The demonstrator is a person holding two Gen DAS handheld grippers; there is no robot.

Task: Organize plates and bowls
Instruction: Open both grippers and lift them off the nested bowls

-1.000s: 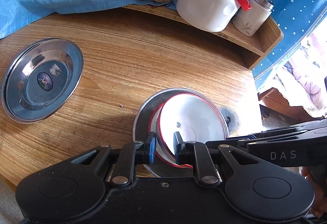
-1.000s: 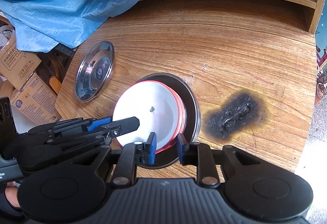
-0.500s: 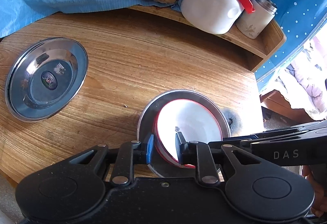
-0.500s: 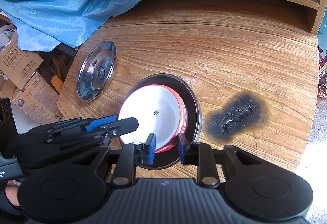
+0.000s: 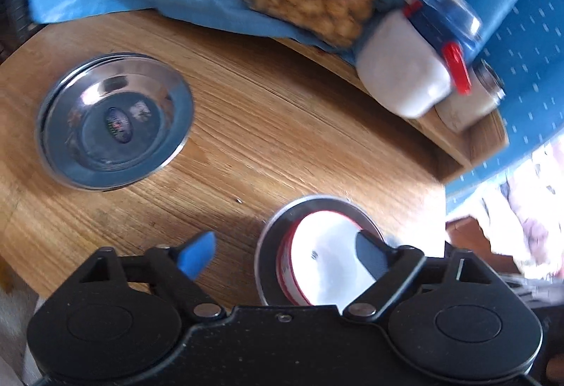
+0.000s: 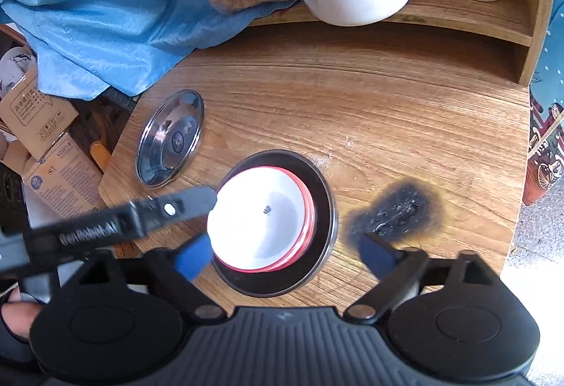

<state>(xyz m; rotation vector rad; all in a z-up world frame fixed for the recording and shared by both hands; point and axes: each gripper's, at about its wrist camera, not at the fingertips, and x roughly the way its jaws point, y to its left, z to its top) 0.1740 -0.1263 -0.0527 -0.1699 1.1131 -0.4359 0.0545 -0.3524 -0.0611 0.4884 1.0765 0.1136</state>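
Change: both grippers, pinched on the bowl rim a second ago, now let go.
Left gripper [image 5: 287, 253]: jaws opening; white red-rimmed bowls [image 5: 324, 266] sit low centre, untouched.
Right gripper [image 6: 287, 253]: jaws opening astride bowls [image 6: 261, 220], pads clear.
Bowls: nested, exact count unclear, inside one steel plate [image 6: 322, 206].
Plates: two; second steel plate [image 6: 171, 137] left of centre.

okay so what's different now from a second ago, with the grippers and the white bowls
Both grippers have let go: the left gripper and right gripper, each pinched on the rim before, are opening wide, pads off it. The white bowls have settled level in the steel plate. The other steel plate stayed put.
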